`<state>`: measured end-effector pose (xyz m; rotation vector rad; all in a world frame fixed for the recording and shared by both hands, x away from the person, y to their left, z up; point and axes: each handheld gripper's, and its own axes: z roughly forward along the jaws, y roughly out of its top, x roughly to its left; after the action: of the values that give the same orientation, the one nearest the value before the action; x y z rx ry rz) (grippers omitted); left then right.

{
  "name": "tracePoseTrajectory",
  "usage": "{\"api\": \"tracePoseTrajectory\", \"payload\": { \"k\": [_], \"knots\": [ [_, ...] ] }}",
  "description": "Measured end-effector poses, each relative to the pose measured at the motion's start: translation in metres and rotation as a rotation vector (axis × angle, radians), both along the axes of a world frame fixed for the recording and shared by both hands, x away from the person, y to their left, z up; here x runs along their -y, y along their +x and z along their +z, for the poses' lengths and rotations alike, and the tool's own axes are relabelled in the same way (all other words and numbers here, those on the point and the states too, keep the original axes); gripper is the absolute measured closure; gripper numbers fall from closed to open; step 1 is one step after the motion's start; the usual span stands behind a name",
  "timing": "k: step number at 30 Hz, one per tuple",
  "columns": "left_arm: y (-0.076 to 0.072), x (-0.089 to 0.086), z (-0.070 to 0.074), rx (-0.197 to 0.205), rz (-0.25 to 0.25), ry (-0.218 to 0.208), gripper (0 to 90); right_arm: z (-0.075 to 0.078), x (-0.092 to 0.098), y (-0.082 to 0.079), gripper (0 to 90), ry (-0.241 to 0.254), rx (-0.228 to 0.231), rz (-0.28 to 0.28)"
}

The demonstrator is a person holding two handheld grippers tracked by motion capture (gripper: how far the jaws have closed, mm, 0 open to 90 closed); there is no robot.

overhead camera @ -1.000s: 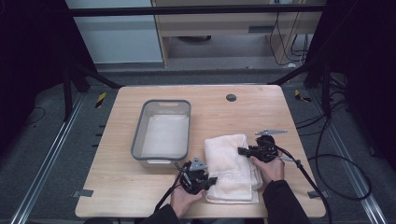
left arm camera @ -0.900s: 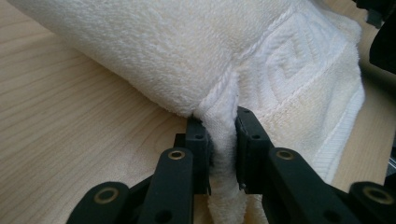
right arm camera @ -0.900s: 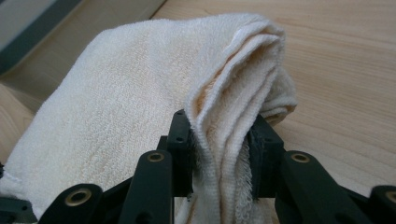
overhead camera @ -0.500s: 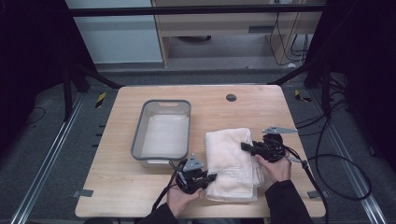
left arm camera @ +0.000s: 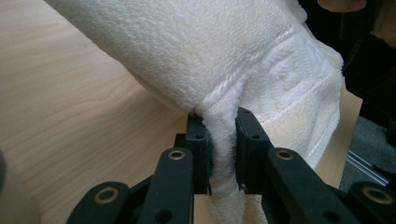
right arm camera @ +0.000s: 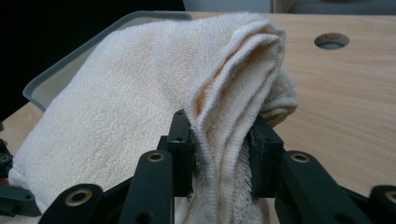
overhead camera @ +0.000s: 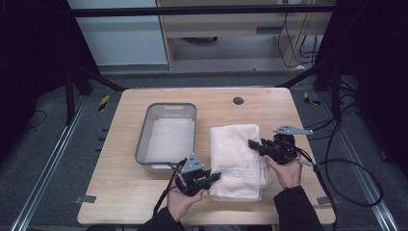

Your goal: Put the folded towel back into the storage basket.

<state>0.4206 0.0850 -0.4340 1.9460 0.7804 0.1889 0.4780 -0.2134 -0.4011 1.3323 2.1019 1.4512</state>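
Both my grippers have lifted the folded towel (overhead camera: 238, 156) slightly; from above, left gripper (overhead camera: 215, 176) clamps its near edge, right gripper (overhead camera: 251, 143) its side. Left gripper view: hem pinched (left arm camera: 223, 149). Right gripper view: layers pinched (right arm camera: 223, 154), grey bin (right arm camera: 56, 74) beyond.

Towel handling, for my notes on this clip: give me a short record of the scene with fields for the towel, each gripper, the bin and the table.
towel: white, folded, lying on the table right of the bin, clamped at two edges
left gripper: shut on the towel's near left edge
right gripper: shut on the towel's right edge, several layers between its jaws
bin: grey, left of the towel, with a white lining inside
table: light wood, round hole near its far edge
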Motion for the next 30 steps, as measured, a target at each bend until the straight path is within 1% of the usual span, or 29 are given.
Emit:
{"api": "tracePoseTrajectory", "payload": {
  "k": [3, 6, 9, 13, 16, 19, 23, 26, 27, 30],
  "knots": [
    [0.001, -0.003, 0.006, 0.013, 0.009, -0.011, 77.3, 0.007, -0.003, 0.000, 67.3, 0.010, 0.021, -0.001],
    [0.002, -0.007, 0.012, 0.029, 0.019, -0.012, 77.3, 0.013, -0.005, 0.001, 67.3, 0.018, 0.043, -0.002],
    [0.003, -0.011, 0.017, 0.037, 0.029, -0.020, 77.4, 0.019, -0.009, 0.002, 67.3, 0.023, 0.060, -0.001],
    [0.005, -0.014, 0.021, 0.048, 0.033, -0.020, 77.4, 0.025, -0.013, 0.004, 67.3, 0.014, 0.080, 0.000],
    [0.005, -0.014, 0.025, 0.056, 0.026, -0.019, 77.4, 0.026, -0.012, 0.004, 67.3, 0.026, 0.077, 0.003],
    [0.005, -0.015, 0.030, 0.068, 0.025, -0.019, 77.4, 0.029, -0.011, 0.004, 67.3, 0.040, 0.083, -0.004],
    [0.008, -0.019, 0.038, 0.075, 0.033, -0.034, 77.5, 0.038, -0.016, 0.005, 67.3, 0.035, 0.104, -0.006],
    [0.009, -0.025, 0.044, 0.085, 0.042, -0.044, 77.5, 0.044, -0.020, 0.007, 67.3, 0.044, 0.113, -0.008],
    [0.010, -0.027, 0.046, 0.088, 0.043, -0.045, 77.5, 0.047, -0.021, 0.007, 67.4, 0.048, 0.124, -0.008],
    [0.012, -0.032, 0.050, 0.093, 0.050, -0.056, 77.6, 0.052, -0.026, 0.007, 67.4, 0.043, 0.138, -0.010]
  ]
}}
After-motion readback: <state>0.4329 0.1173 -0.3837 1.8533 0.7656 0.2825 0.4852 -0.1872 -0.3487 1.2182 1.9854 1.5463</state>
